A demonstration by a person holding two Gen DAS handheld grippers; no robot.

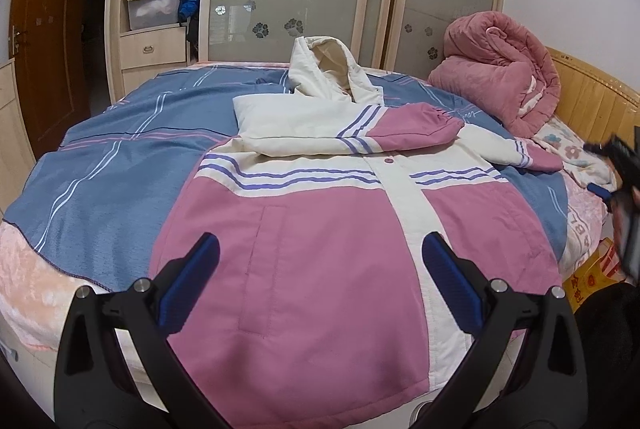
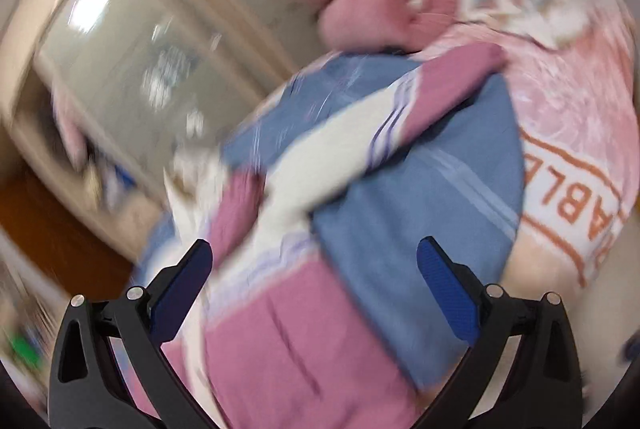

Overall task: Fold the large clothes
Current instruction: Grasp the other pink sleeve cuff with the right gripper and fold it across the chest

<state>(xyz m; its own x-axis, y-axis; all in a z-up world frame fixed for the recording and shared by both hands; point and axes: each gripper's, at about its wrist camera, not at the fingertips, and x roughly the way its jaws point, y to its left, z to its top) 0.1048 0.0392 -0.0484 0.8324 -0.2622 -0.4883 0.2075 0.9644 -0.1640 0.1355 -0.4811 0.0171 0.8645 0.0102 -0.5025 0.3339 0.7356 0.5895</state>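
jackets: 1 (image 1: 328,229) | quilts: 1 (image 1: 500,73) | blankets: 1 (image 1: 120,149) | grippers: 2 (image 1: 320,269) (image 2: 314,269)

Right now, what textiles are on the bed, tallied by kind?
Hooded jackets: 1, pink and cream jacket, one sleeve folded across its chest
Rolled quilts: 1, pink quilt near the headboard
Blue striped blankets: 1, blue blanket under the jacket
Total: 3

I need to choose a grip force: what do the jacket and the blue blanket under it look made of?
Jacket: seemingly padded woven fabric, matte, with stitched seams and puffy sleeves. Blue blanket: looks like soft napped fleece or brushed cotton, faintly fuzzy; exact fibre unclear.
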